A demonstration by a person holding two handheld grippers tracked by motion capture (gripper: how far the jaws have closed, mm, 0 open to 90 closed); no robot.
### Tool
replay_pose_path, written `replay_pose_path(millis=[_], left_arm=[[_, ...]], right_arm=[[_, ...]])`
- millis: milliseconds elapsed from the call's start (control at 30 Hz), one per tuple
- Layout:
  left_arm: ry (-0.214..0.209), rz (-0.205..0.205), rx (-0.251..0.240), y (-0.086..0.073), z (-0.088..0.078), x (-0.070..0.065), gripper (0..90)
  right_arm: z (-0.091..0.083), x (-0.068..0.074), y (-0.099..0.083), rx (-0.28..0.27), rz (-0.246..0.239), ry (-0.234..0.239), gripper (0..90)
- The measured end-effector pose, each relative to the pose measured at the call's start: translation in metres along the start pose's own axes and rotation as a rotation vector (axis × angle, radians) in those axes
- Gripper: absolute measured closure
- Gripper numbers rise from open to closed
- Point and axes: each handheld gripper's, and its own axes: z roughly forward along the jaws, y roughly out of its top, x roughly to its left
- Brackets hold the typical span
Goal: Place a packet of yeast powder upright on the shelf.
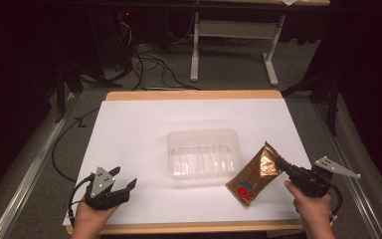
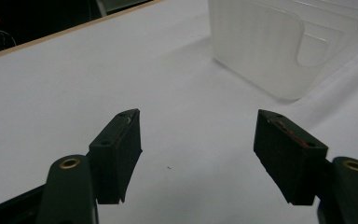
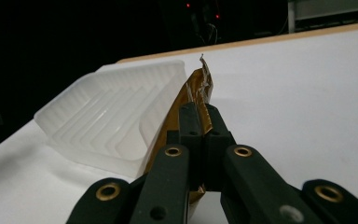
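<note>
Gold packet (image 1: 255, 175) is the thing in hand, and the two black jaws of the right gripper (image 1: 282, 163) are pressed flat together on its far top edge, so the thin foil is pinched tight between them. In the right gripper view the jaws meet with no gap and the crinkled gold edge (image 3: 199, 86) sticks up just past their tips. I think it is held by the edge because the packet is flat and floppy, and a thin edge is easy to pinch. The packet hangs at a slant, its high end at the jaws and its low end, the one with the red mark, near or on the white table top (image 1: 144, 124); I cannot tell if that end touches. It sits just to the right of the clear plastic tray (image 1: 204, 153), close by its right wall, so my guess is that the packet is meant to go into the tray. The tray looks bare inside and stands open side up in the middle of the table, within easy reach of either hand. The left gripper (image 1: 123, 180) rests at the near left corner, well apart from the tray, and its jaws stand partly open with nothing between them, as if it waits its turn. Counting: one packet, one tray, two grippers, two hands.
</note>
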Motion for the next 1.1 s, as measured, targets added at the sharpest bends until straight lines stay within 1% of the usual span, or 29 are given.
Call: replay_pose_path(millis=[167,233,400,633,733,867,967,1100], left_arm=[[-0.002,0.001,0.001,0.000,0.000,0.000,32.7],[-0.001,0.000,0.001,0.000,0.000,0.000,32.7],[-0.004,-0.003,0.000,0.000,0.001,0.000,32.7],[-0.007,0.000,-0.002,0.000,0.001,0.001,32.7],[-0.007,-0.001,-0.004,0.000,0.001,0.001,32.7],[-0.007,0.001,-0.004,0.000,0.000,0.001,32.7],[-0.007,0.002,-0.005,0.000,0.000,0.000,32.7],[-0.007,0.004,-0.005,0.000,0.000,0.001,32.7]], right_arm=[[-0.009,0.004,0.007,-0.048,-0.011,0.007,90.0],[-0.012,0.004,0.010,-0.070,-0.012,0.001,90.0],[-0.019,0.002,0.017,-0.111,-0.005,-0.006,90.0],[-0.029,-0.002,0.024,-0.166,0.001,-0.040,90.0],[-0.029,-0.002,0.024,-0.168,-0.015,-0.072,90.0],[-0.025,-0.002,0.022,-0.153,-0.026,-0.095,90.0],[-0.019,-0.001,0.020,-0.139,-0.025,-0.087,90.0],[-0.012,0.008,0.020,-0.133,-0.033,-0.055,90.0]])
